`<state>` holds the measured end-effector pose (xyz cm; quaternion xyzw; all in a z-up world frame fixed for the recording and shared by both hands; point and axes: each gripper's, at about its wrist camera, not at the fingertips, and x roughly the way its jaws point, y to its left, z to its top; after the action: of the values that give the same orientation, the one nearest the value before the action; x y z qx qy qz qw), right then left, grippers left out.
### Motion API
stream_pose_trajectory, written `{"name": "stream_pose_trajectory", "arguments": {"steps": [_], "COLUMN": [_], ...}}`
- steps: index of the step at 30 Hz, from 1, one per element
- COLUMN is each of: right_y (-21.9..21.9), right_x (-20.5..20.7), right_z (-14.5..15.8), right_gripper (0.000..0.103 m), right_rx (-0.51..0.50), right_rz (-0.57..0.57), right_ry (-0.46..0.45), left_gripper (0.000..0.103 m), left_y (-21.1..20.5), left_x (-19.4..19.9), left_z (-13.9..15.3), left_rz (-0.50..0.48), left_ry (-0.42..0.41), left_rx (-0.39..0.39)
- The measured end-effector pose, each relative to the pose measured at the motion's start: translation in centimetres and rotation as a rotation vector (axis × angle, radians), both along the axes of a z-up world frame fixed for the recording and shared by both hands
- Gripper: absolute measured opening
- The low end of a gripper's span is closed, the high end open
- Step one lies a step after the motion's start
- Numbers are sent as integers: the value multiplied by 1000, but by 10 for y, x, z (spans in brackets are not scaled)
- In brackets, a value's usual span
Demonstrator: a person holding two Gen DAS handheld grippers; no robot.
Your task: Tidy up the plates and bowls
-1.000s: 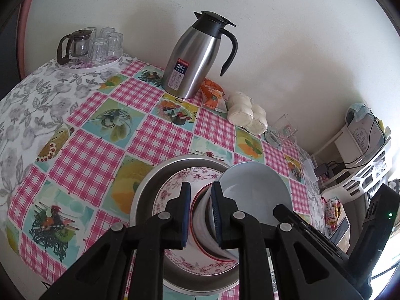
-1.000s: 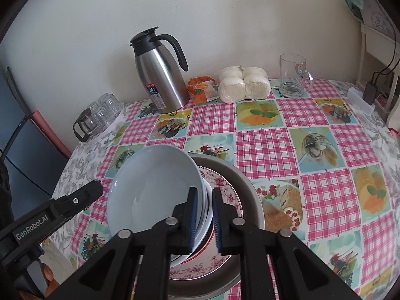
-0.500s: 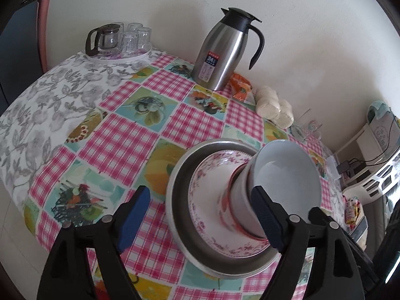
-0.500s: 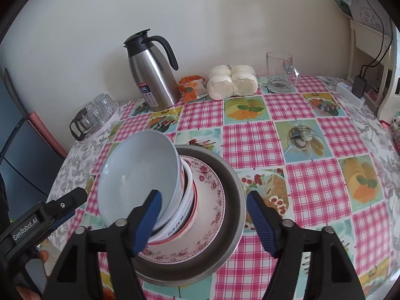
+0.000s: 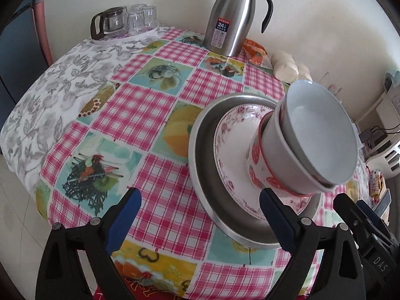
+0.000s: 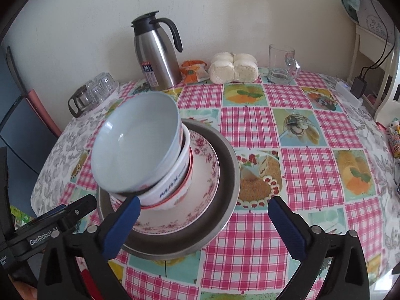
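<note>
A light blue bowl tops a leaning stack of bowls, above a white one and a red-patterned bowl. The stack stands on a floral plate inside a metal basin. My left gripper hangs over the basin's near left rim, its jaws opening, and its pads touch nothing. In the right wrist view the blue bowl, plate and basin lie just ahead. My right gripper is at the basin's near edge, its jaws opening and gripping nothing.
At the back by the wall stand a steel jug, a tray of glasses with a glass teapot, an orange packet, wrapped buns and a glass mug. A white shelf with cables is right of the table.
Both grippers, nearly shut around the bowl rims a second ago, have opened wide and drawn back from the stack. The bowls stay stacked and leaning on the plate.
</note>
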<state>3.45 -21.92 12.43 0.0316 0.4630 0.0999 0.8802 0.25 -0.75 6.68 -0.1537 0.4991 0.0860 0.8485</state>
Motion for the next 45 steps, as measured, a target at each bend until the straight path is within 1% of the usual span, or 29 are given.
{"name": "stream_pose_trajectory", "arguments": {"steps": [5, 11, 16, 19, 26, 30, 36, 41, 45], "right_y": [0, 1, 0, 0, -2, -3, -3, -4, -5], "right_x": [-4, -8, -9, -12, -15, -17, -18, -21, -22], "right_z": [-6, -11, -14, -15, -17, -18, -18, -18, -18], "right_gripper": [103, 103, 103, 103, 103, 103, 103, 103, 103], "right_rx": [-28, -49, -59, -65, -74, -77, -78, -80, -82], "right_rz": [1, 2, -4, -8, -14, -15, -18, -19, -18], "right_ry": [20, 39, 52, 58, 65, 65, 66, 68, 67], "left_gripper": [96, 96, 96, 96, 96, 96, 96, 96, 96], "left_y": [-2, -2, -10, -11, -7, -7, -9, -10, -9], "left_x": [-5, -9, -11, -13, -16, -17, -18, -19, -20], "left_z": [0, -6, -9, -9, -12, -11, -12, -11, -13], "left_rz": [1, -11, -29, -38, -11, -3, -6, 9, 9], "left_ry": [10, 32, 52, 52, 72, 76, 86, 95, 110], "left_rx": [41, 0, 30, 13, 7, 21, 23, 59, 52]}}
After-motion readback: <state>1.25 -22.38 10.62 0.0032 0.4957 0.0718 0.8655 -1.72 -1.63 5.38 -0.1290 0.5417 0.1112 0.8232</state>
